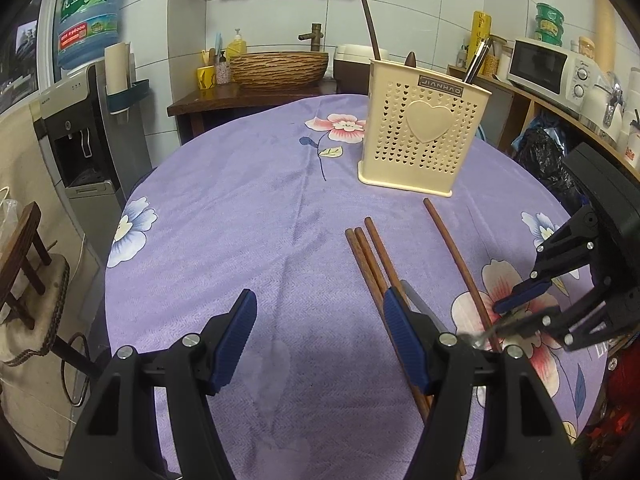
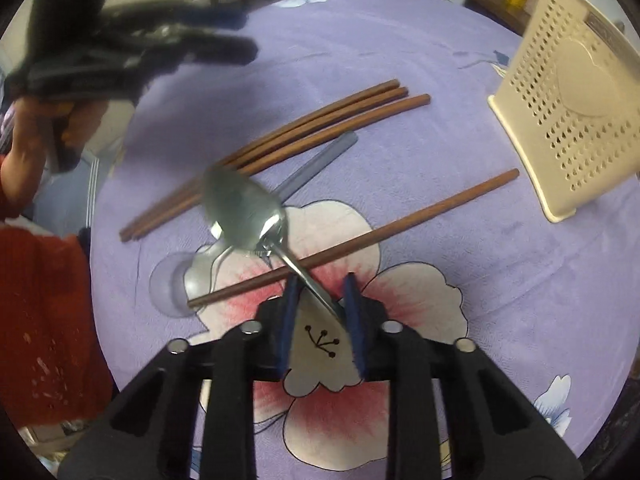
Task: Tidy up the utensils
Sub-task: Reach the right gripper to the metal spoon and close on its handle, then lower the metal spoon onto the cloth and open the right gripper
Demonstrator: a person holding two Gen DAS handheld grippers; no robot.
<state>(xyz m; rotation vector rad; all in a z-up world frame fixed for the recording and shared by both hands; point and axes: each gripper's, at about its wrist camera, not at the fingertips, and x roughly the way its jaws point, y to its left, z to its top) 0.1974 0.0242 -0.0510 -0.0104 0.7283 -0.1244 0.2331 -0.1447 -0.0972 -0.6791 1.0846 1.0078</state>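
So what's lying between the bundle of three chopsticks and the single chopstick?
A second spoon lies on the cloth there, handle towards the utensil holder, under the spoon held in the right gripper. The right wrist view shows it best.

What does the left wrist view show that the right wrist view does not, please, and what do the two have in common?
Only the left wrist view shows the blue water bottle on its dispenser, the woven basin and the white microwave. Only the right wrist view shows the shiny metal spoon clearly, its handle between the right gripper pads, a second spoon lying beneath it, and a red sleeve. Both show the purple floral tablecloth, the brown wooden chopsticks and the cream perforated utensil holder.
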